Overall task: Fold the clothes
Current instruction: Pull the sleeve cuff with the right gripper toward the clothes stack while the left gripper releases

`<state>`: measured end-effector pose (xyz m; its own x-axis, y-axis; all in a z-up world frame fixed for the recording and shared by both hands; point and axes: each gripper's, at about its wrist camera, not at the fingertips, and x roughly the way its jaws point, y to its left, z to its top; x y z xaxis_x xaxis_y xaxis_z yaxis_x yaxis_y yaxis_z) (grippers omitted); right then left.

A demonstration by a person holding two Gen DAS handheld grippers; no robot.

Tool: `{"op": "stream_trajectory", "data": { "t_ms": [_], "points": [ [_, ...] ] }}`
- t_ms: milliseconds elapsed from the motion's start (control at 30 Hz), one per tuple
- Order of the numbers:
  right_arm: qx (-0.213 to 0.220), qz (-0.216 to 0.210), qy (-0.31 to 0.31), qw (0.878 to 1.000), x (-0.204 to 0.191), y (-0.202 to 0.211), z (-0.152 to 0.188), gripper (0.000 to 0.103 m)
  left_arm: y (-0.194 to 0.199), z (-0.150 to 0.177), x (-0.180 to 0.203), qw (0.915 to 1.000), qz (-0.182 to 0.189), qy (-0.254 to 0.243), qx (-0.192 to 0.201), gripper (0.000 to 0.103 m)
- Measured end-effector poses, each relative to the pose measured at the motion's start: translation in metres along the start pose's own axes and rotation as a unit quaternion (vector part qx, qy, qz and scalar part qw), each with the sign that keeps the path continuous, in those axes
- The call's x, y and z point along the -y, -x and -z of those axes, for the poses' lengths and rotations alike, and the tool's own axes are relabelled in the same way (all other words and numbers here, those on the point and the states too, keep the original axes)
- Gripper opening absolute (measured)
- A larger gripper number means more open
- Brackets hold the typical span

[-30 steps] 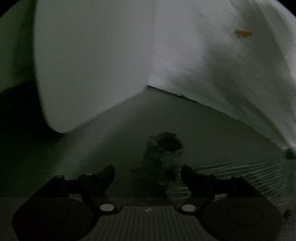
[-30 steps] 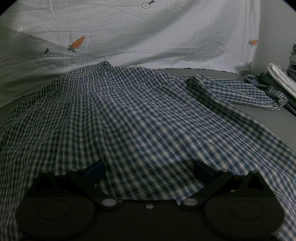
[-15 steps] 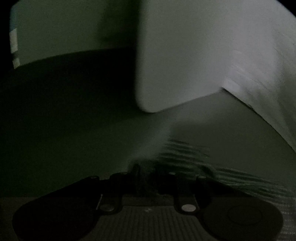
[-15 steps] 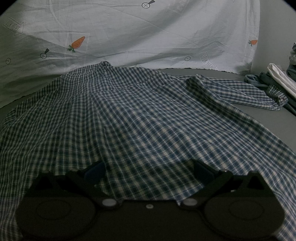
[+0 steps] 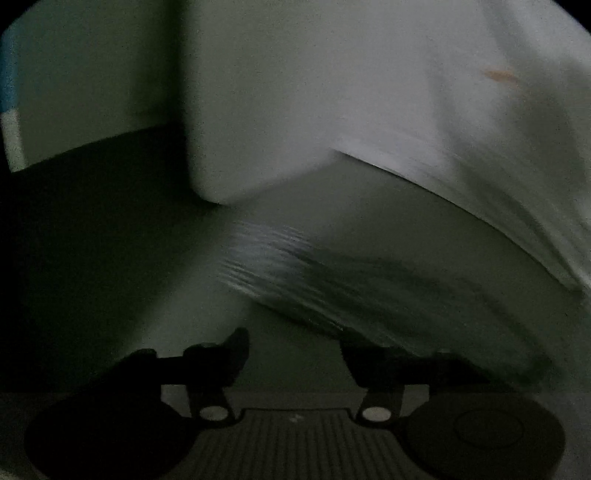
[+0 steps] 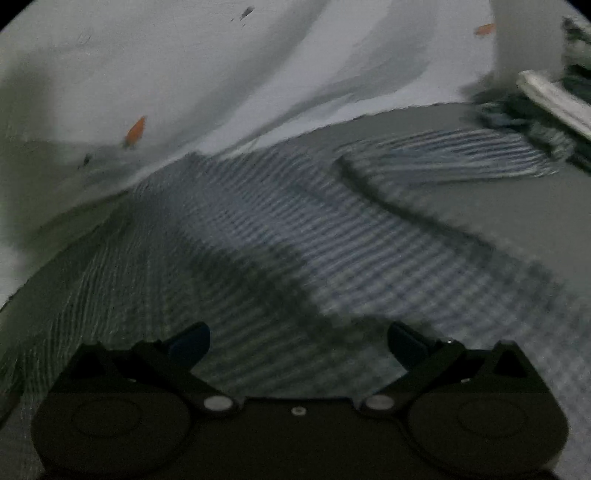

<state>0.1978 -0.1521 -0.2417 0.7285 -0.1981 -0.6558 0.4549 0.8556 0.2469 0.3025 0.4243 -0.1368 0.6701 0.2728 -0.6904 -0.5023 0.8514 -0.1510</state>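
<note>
Both grippers are chunky black plastic: left gripper [image 5: 293,350] has a ribbed grey base and silver screws, right gripper [image 6: 297,341] has blue-tinted fingertips [image 6: 190,341].

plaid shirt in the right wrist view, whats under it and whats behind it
The plaid shirt lies spread on a grey surface, bare beside its sleeve. Behind it hangs a white sheet with carrot prints. Whatever lies beneath the shirt's body is covered by cloth.

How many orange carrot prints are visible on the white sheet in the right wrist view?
2: one carrot print at the left, another near the top right on the white sheet. Folds and blur may hide more.
</note>
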Motion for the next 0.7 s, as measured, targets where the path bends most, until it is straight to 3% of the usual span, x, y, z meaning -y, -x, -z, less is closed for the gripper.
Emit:
{"op": "stream_trajectory", "data": {
  "t_ms": [100, 200, 333, 433, 533, 600, 700],
  "points": [
    [0.002, 0.02, -0.002, 1.0, 0.042, 0.012, -0.014, 0.103, 0.017, 0.029, 0.05, 0.9955, 0.077, -0.041, -0.036, 0.071],
    [-0.003, 0.048, -0.017, 0.999, 0.091, 0.012, -0.031, 0.103, 0.027, 0.06, 0.091, 0.9876, 0.126, -0.068, -0.064, 0.073],
    [-0.01, 0.102, -0.071, 0.992, 0.161, 0.006, -0.056, 0.103, 0.036, 0.091, 0.133, 0.9834, 0.123, -0.103, -0.084, 0.074],
    [-0.002, 0.128, -0.126, 0.984, 0.21, -0.005, -0.077, 0.093, 0.042, 0.108, 0.155, 0.9835, 0.114, -0.108, -0.09, 0.075],
    [0.012, 0.134, -0.181, 0.974, 0.256, -0.019, -0.101, 0.074, 0.047, 0.12, 0.166, 0.9874, 0.092, -0.093, -0.089, 0.076],
    [0.029, 0.135, -0.209, 0.968, 0.279, -0.032, -0.121, 0.054, 0.047, 0.126, 0.171, 0.9901, 0.072, -0.077, -0.093, 0.076],
    [0.063, 0.133, -0.243, 0.959, 0.31, -0.05, -0.149, 0.048, 0.039, 0.126, 0.182, 0.992, 0.049, -0.059, -0.101, 0.076]
  ]
}}
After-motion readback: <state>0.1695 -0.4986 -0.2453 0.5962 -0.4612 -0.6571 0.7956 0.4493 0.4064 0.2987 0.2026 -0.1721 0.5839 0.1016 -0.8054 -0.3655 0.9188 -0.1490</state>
